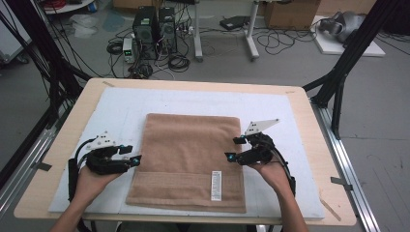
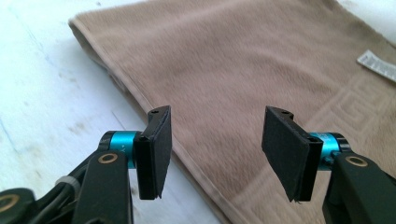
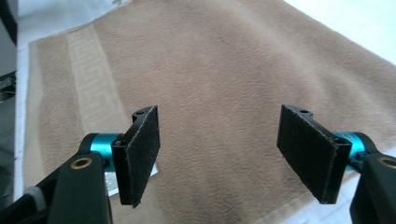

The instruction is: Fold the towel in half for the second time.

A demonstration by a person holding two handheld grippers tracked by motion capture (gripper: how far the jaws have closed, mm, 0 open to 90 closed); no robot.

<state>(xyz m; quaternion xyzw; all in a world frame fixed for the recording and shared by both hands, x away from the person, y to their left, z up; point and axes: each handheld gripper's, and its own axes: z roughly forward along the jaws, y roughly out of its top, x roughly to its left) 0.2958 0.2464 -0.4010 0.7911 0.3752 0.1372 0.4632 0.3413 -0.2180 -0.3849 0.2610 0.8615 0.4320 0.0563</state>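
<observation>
A folded tan terry towel (image 1: 188, 162) lies flat in the middle of the white mat (image 1: 285, 111) on the wooden table (image 1: 309, 121), with a woven border band and a white care label (image 1: 216, 185) near its front edge. The left gripper (image 1: 136, 160) sits at the towel's left edge and the right gripper (image 1: 231, 157) at its right edge. Both have their jaws spread wide, holding nothing.
</observation>
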